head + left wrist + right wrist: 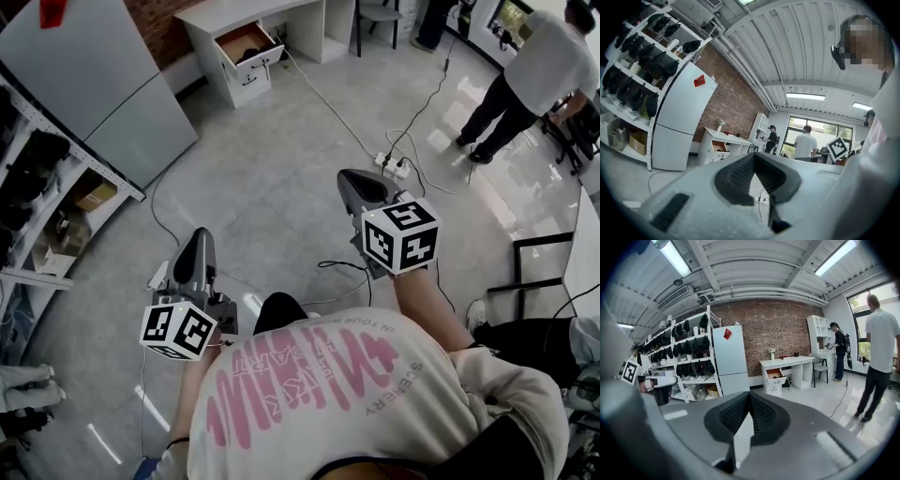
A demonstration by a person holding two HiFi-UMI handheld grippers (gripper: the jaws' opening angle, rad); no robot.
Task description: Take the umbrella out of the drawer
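A white fridge point(103, 80) stands to the left of the white desk point(258, 13). A person in a white shirt point(539, 61) stands well to the desk's right. Both grippers are held well short of the desk and point toward it. The left gripper point(199, 236) and the right gripper point(351, 178) each have their jaws closed together on nothing. The desk's drawer point(249, 47) is pulled open. The umbrella point(251, 54) shows only as a small dark shape inside the drawer.

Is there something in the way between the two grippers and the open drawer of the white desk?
Nothing upright does. Bare floor lies between the left gripper, the right gripper and the open drawer; only a thin cable runs along it to a power strip.
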